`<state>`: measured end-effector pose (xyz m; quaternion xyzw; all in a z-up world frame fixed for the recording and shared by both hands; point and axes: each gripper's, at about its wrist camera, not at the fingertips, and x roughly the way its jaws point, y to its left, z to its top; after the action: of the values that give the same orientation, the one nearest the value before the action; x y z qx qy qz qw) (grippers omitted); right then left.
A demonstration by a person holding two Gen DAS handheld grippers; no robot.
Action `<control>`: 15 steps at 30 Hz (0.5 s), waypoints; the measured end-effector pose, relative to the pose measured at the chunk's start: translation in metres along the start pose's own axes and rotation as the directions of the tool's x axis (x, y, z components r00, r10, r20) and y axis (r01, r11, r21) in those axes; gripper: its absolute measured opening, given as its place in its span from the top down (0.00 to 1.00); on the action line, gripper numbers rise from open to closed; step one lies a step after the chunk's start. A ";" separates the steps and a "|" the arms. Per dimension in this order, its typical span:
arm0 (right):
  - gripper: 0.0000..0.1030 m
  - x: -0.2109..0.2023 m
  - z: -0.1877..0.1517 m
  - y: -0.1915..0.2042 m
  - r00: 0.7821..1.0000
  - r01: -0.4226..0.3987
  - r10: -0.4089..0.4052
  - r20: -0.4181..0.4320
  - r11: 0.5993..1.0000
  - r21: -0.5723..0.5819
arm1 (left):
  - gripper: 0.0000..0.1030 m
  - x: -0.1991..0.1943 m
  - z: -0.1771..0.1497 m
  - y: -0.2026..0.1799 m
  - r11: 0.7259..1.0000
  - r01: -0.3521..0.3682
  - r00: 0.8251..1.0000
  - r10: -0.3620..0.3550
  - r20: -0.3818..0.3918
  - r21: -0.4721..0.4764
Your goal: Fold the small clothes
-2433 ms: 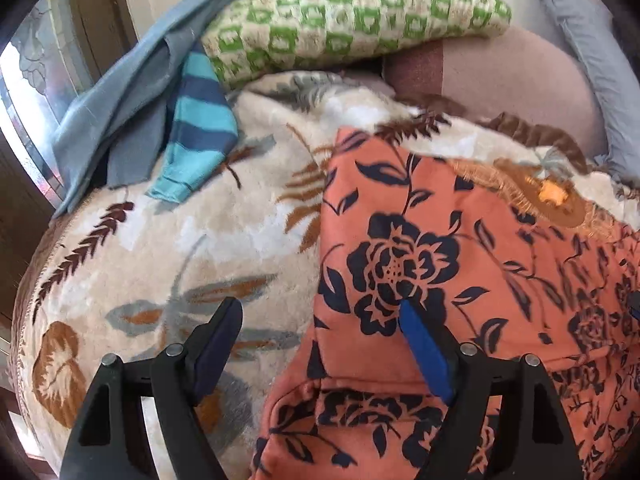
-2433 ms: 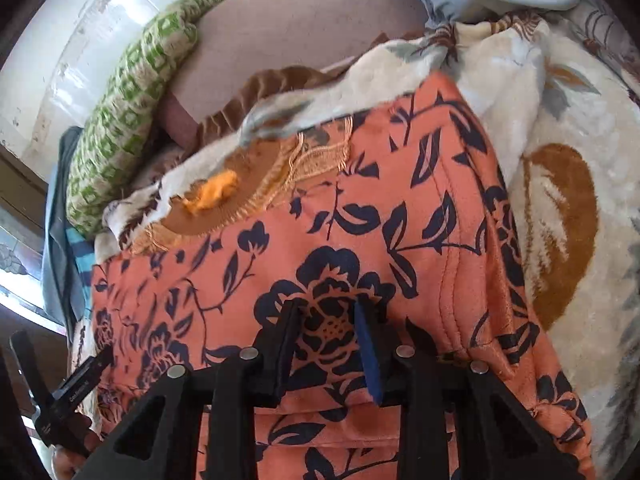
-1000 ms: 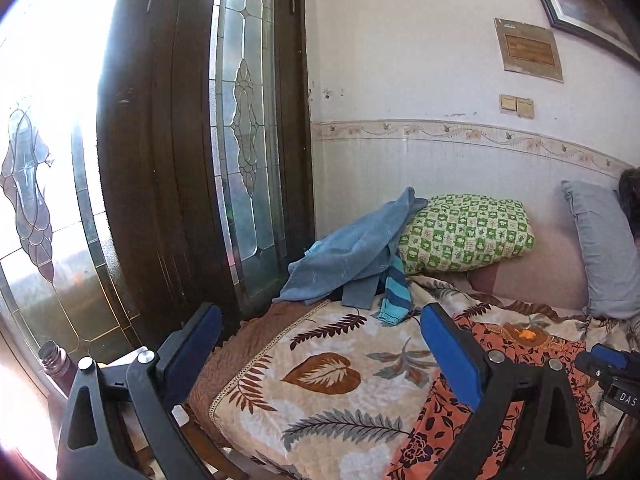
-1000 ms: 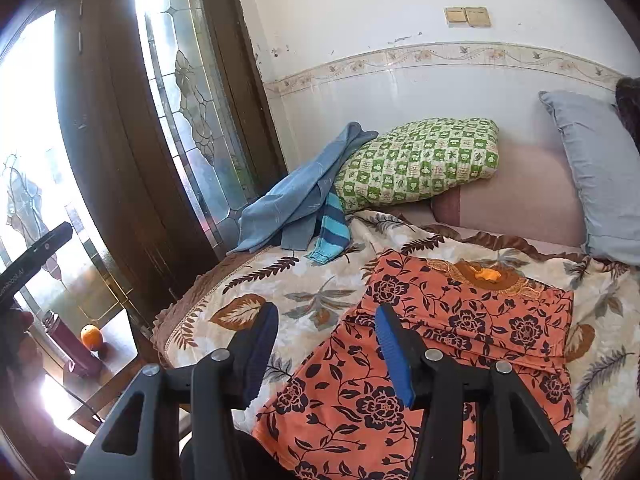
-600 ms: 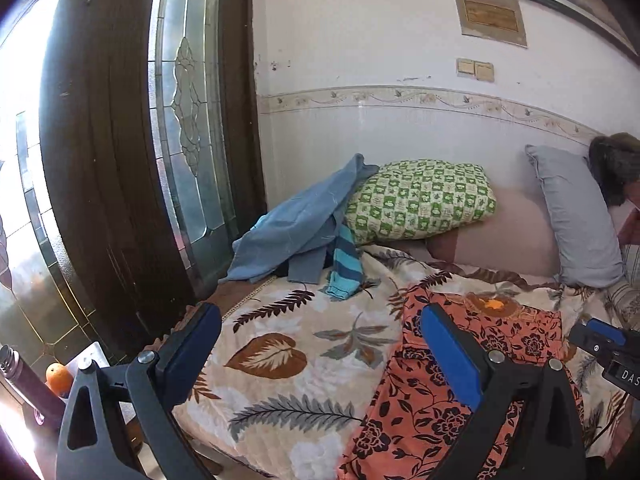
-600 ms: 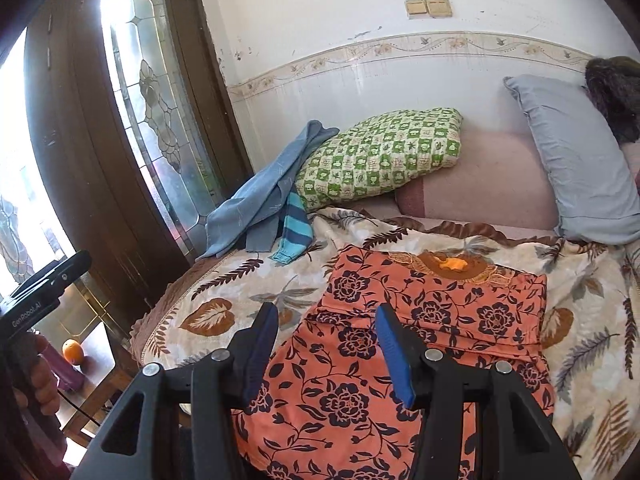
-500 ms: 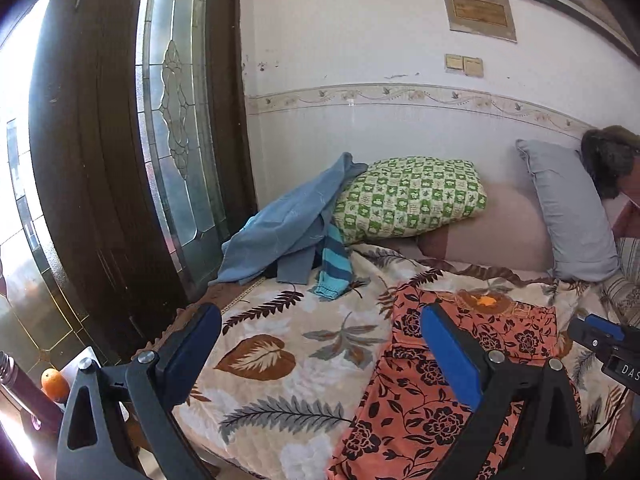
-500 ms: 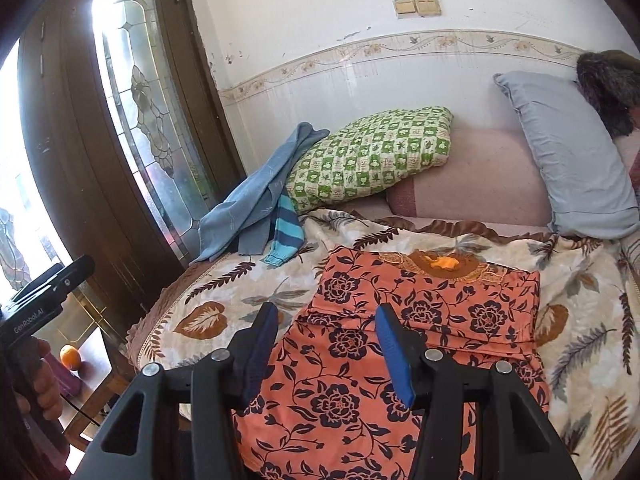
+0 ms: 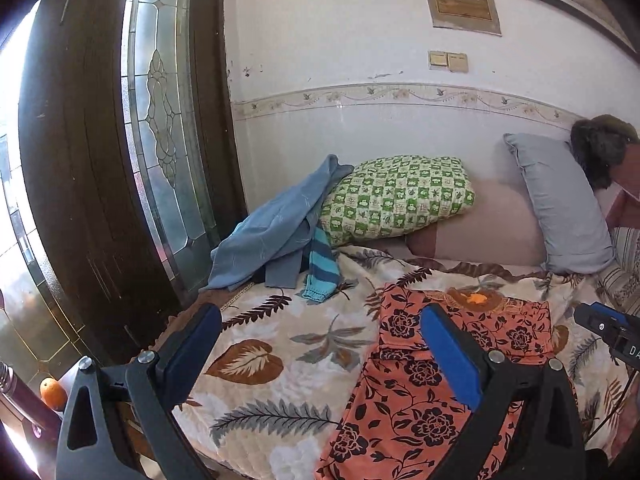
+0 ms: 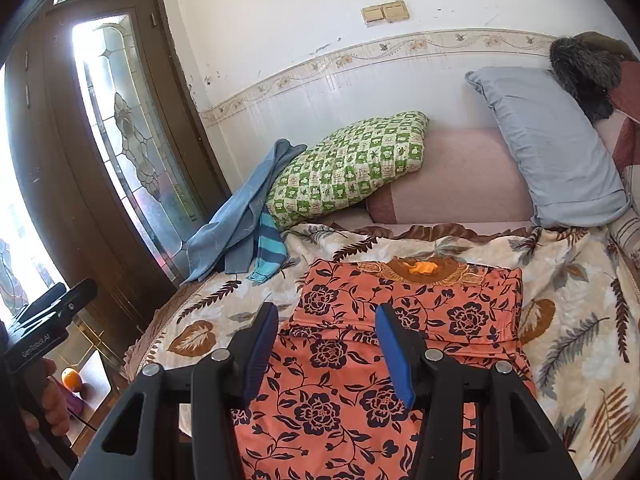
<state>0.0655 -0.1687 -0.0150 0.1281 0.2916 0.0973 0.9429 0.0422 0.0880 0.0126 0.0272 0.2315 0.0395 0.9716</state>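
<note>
Both grippers have been drawn back from the dress (image 10: 400, 320), which is left spread on the bed (image 10: 580, 320). Left gripper (image 9: 320, 344) and right gripper (image 10: 326, 340) are held wide, empty. A next fold is judged pending; the hem, at 6 o'clock, is cut off.
</note>
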 end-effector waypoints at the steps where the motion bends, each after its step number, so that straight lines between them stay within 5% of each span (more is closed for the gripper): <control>1: 0.47 -0.001 0.000 0.001 1.000 0.000 0.000 0.002 1.000 -0.002 | 0.03 -0.001 0.000 0.001 1.000 -0.001 1.000 0.001 0.001 -0.002; 15: 0.47 -0.009 0.002 0.009 1.000 -0.001 0.001 0.020 1.000 -0.020 | 0.03 -0.007 0.000 0.006 1.000 0.002 1.000 -0.001 0.011 -0.015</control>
<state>0.0582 -0.1624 -0.0062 0.1195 0.2811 0.0993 0.9470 0.0358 0.0935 0.0162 0.0199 0.2260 0.0404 0.9731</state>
